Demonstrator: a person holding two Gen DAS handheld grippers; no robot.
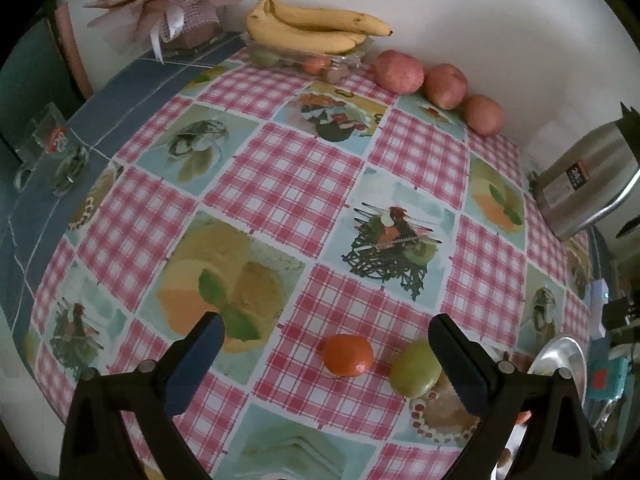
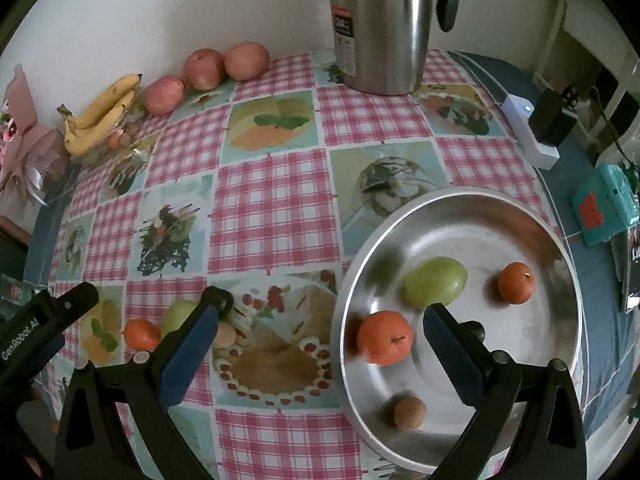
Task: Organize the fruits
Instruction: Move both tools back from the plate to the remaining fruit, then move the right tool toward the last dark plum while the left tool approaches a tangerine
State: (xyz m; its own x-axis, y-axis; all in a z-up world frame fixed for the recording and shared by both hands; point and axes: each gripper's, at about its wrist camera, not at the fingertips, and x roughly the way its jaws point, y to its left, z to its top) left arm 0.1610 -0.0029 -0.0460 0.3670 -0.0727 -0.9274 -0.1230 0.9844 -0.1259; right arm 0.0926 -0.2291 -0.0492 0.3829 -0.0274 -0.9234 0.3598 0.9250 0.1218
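Ahead, a round orange tangerine (image 1: 347, 355) beside a green fruit (image 1: 415, 369).

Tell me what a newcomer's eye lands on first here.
First the metal plate at the table's right, already holding two tangerines, a green fruit and a small brown one. Next the loose tangerine and green fruit on the checked tablecloth between the open left gripper's fingers. Bananas and three apples line the far wall.

Steel thermos (image 2: 380, 24) against wall; pink bouquet (image 1: 168, 4); teal box (image 2: 606, 204); white charger (image 2: 528, 128).
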